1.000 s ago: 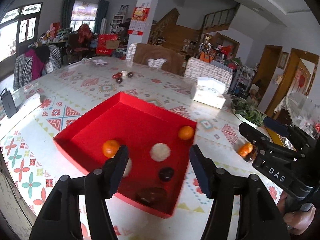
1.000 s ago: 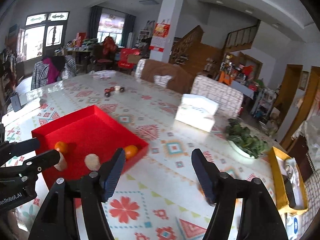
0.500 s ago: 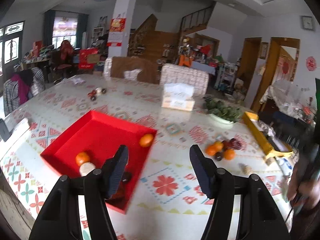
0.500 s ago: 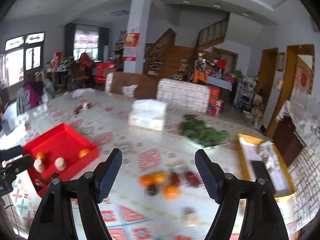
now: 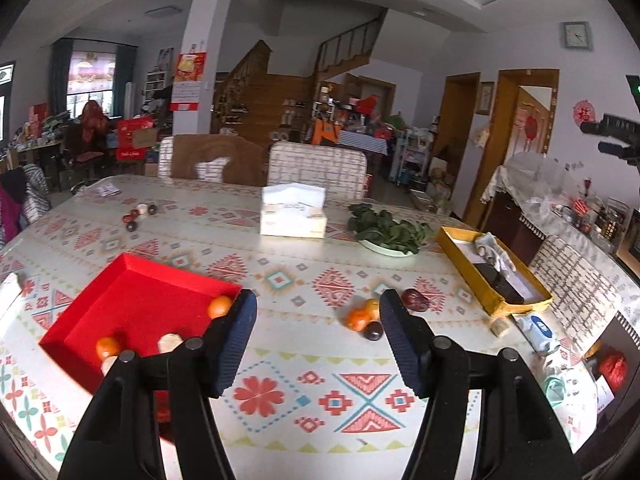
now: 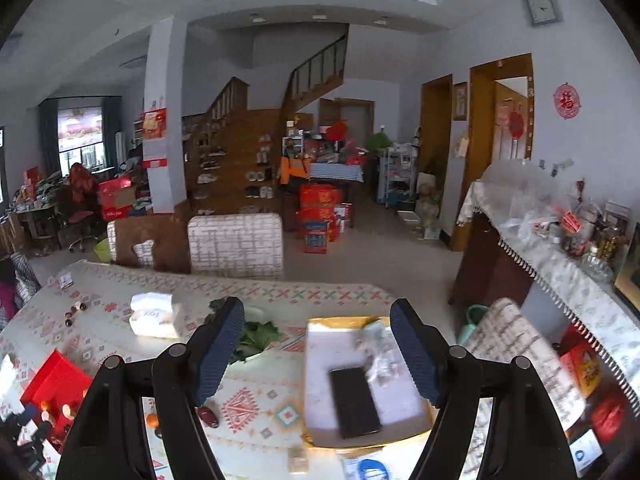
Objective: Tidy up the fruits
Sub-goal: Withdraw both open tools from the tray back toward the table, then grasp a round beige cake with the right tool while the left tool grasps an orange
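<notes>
1. Your left gripper (image 5: 314, 340) stands half open and empty; the loose fruit cluster (image 5: 366, 318) lies on the table just ahead of it, nearer its right finger.
2. Your right gripper (image 6: 316, 350), wider after just opening and also empty, points past that fruit toward the yellow tray (image 6: 316, 438); the red tray (image 5: 132, 300) waits left.
</notes>
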Demonstrator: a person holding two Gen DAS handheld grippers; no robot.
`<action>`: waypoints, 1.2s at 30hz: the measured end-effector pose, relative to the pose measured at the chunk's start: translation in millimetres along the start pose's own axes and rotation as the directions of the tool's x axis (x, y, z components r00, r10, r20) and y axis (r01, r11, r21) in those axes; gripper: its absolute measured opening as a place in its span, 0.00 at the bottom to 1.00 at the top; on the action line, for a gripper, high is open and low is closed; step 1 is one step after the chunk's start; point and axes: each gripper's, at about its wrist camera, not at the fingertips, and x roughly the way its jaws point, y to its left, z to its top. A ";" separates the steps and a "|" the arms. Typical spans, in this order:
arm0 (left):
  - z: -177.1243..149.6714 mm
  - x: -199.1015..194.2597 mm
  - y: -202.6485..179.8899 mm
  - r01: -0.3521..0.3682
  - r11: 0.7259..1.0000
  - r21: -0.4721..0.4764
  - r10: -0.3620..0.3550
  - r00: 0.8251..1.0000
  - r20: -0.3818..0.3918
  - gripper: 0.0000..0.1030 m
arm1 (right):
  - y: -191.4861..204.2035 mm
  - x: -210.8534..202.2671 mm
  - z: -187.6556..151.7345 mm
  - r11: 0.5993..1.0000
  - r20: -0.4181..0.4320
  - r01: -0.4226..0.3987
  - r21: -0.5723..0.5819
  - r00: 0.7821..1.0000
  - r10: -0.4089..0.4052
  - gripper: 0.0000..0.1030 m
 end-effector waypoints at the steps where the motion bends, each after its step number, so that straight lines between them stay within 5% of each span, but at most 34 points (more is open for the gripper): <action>1: 0.0 2.4 -2.3 0.009 1.000 0.003 -0.009 1.000 -0.002 0.61 | -4.5 -1.8 1.1 0.999 -0.014 -0.038 0.014 0.999 0.038 0.78; 4: -3.1 4.8 -5.6 0.025 1.000 0.009 -0.025 1.000 -0.009 0.61 | -6.7 5.7 -16.2 0.981 -0.069 -0.176 0.080 0.981 0.181 0.78; 9: -7.5 12.4 -5.6 0.044 0.999 -0.009 -0.044 0.998 -0.034 0.61 | 3.1 47.7 -71.0 0.900 -0.167 -0.337 0.276 0.905 0.390 0.78; 13: -21.7 28.9 -14.7 0.027 0.999 0.023 -0.026 0.997 -0.075 0.80 | 32.7 88.1 -119.3 0.810 -0.244 -0.417 0.411 0.806 0.539 0.78; 16: -40.2 57.5 -24.5 0.024 0.998 0.066 -0.014 0.988 -0.153 0.80 | 56.6 109.0 -148.2 0.790 -0.287 -0.442 0.426 0.762 0.581 0.78; 20: -55.8 86.1 -29.7 0.059 0.997 0.059 -0.043 0.970 -0.238 0.80 | 75.7 132.6 -181.4 0.828 -0.361 -0.418 0.373 0.757 0.545 0.78; 23: -58.9 99.0 -32.2 0.084 0.996 0.042 -0.070 0.962 -0.265 0.80 | 78.4 149.8 -207.5 0.886 -0.437 -0.364 0.285 0.774 0.459 0.76; 25: -60.4 104.7 -36.2 0.091 0.994 0.056 -0.073 0.960 -0.270 0.80 | 82.9 160.9 -227.5 0.904 -0.494 -0.353 0.241 0.757 0.427 0.52; 28: -60.7 119.7 -38.2 0.104 0.993 0.056 -0.084 0.953 -0.290 0.80 | 96.8 165.8 -254.1 0.908 -0.545 -0.377 0.181 0.730 0.412 0.50; 36: -49.3 165.4 -49.4 0.114 0.989 0.094 -0.077 0.940 -0.332 0.65 | 122.1 174.9 -280.8 0.912 -0.542 -0.390 0.128 0.743 0.393 0.46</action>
